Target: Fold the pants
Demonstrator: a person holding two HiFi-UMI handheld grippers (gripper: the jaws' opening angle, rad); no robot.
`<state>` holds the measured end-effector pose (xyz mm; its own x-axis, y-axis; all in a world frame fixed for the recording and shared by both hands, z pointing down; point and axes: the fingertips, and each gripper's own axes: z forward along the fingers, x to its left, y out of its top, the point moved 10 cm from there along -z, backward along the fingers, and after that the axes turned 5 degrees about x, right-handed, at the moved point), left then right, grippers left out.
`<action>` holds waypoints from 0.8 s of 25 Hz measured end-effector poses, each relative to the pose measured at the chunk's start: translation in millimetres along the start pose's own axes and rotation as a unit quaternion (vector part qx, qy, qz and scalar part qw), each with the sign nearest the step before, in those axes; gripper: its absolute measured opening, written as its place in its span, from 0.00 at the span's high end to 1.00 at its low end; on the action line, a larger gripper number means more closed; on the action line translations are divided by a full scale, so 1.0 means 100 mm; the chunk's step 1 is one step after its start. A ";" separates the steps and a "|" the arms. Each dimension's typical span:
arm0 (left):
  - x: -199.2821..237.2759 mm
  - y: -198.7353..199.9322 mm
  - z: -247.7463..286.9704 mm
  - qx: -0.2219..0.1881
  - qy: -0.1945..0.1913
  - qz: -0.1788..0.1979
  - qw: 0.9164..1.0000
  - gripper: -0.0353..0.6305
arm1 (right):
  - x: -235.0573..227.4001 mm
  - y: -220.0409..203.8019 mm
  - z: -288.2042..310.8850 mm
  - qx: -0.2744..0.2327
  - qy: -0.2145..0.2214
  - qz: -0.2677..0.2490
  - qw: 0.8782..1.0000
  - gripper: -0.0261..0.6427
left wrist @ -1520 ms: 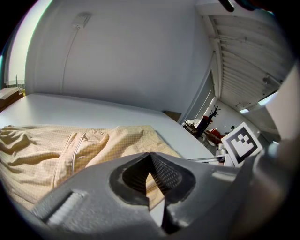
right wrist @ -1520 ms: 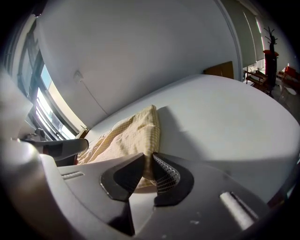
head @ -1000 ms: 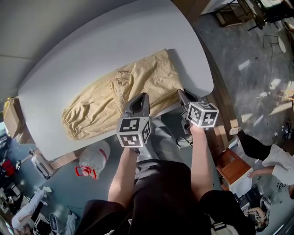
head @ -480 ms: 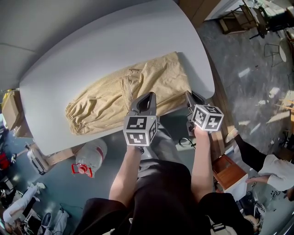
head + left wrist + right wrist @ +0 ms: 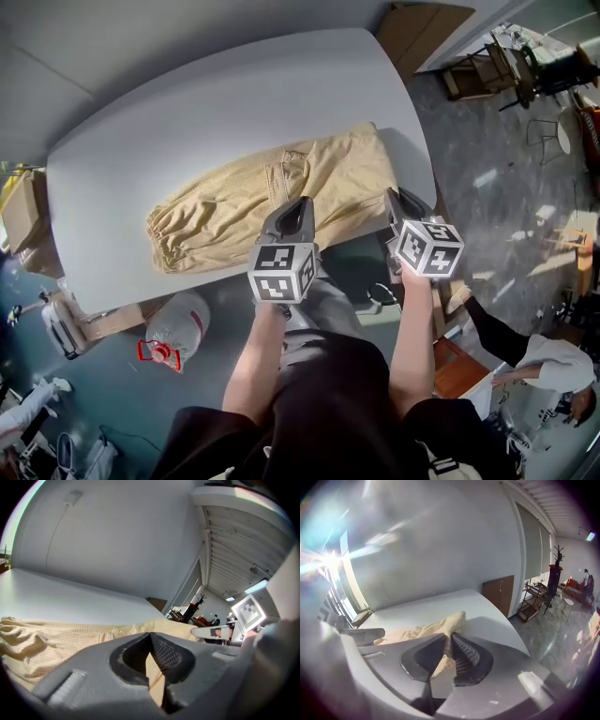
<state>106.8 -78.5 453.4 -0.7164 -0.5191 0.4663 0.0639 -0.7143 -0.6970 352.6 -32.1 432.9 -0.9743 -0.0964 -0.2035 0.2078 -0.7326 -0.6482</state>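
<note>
Tan pants [image 5: 234,202] lie lengthwise on the pale grey table [image 5: 187,103], waist end to the right, cuffs to the left. My left gripper [image 5: 302,202] is at the pants' near edge around the middle, shut on a pinch of fabric, which shows between its jaws in the left gripper view [image 5: 150,641]. My right gripper [image 5: 393,195] is at the waist corner by the table's right edge, shut on the cloth [image 5: 440,625]. From each gripper view the other gripper shows: the right gripper [image 5: 220,631] and the left gripper [image 5: 361,633].
On the floor below the table's near edge stand a clear water jug [image 5: 176,325] and a cardboard box [image 5: 21,217]. A wooden box [image 5: 455,367] and a seated person [image 5: 544,361] are at lower right. Chairs [image 5: 511,56] stand at the far right.
Both grippers have risen a little, still holding the pants' near edge. The rest of the pants lie as before on the table.
</note>
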 end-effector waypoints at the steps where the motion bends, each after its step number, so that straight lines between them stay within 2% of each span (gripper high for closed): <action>1: 0.04 0.02 -0.07 -0.008 0.000 -0.007 1.000 0.94 | 0.07 0.07 -0.04 -0.003 0.000 -0.010 1.000 0.89; 8: 0.52 0.13 -0.62 -0.059 0.044 -0.050 0.996 0.94 | 0.74 0.50 -0.24 -0.035 0.012 -0.098 0.995 0.89; 12: 0.73 0.17 -0.96 -0.087 0.066 -0.063 0.992 0.94 | 1.16 0.68 -0.29 -0.051 0.026 -0.139 0.989 0.89; 20: 1.11 0.08 -1.64 -0.135 0.123 -0.084 0.980 0.94 | 2.10 0.89 -0.26 -0.077 0.078 -0.237 0.965 0.89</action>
<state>-86.2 -64.6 410.2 -0.8489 -0.2522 0.4645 -0.2319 -0.6120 -0.7561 168.7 -100.4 313.7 -0.9408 0.3362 0.0432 -0.2364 -0.5594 -0.7945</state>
